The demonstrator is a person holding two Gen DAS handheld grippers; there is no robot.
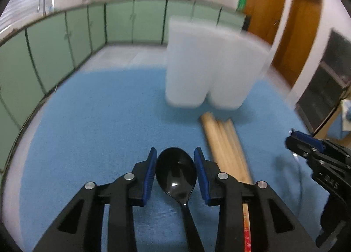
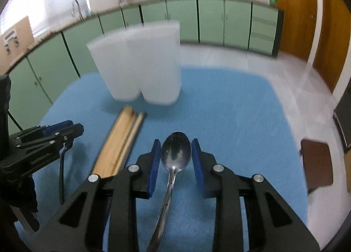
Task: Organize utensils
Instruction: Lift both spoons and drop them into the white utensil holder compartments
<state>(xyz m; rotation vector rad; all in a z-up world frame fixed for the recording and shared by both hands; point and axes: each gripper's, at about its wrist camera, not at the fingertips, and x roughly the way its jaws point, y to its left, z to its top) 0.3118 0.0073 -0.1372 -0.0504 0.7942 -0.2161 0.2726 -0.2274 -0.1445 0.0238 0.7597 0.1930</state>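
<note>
1. Blue mat [image 1: 92,120], covering the counter; every task item lies or stands on it. Green cabinets [image 1: 54,39] line the far wall, with wooden doors [image 1: 296,32] to the right.
2. Two white bins [image 1: 206,65], upright and touching side by side at the far part of the mat; motion blur hides their contents. Seen also in the right wrist view [image 2: 140,63].
3. Wooden chopsticks [image 1: 223,142], a bundle lying flat on the mat, far ends just in front of the bins, running back between the two hand-held grippers [image 2: 118,144].
4. Left hand-held gripper [image 1: 175,153], pointing down toward the mat. Its blue pads flank the bowl of a black spoon [image 1: 175,173], with narrow gaps showing on both sides; the handle runs back between the fingers. Whether the gripper clamps the handle cannot be told. The same gripper appears at the left edge of the right wrist view [image 2: 72,129], the black handle hanging beneath it.
5. Right hand-held gripper [image 2: 175,144], likewise angled down. A metal spoon [image 2: 175,153] sits bowl-forward between its blue pads, which do not visibly touch the bowl; a grasp on the handle cannot be told. It shows at the right of the left wrist view [image 1: 294,140].
</note>
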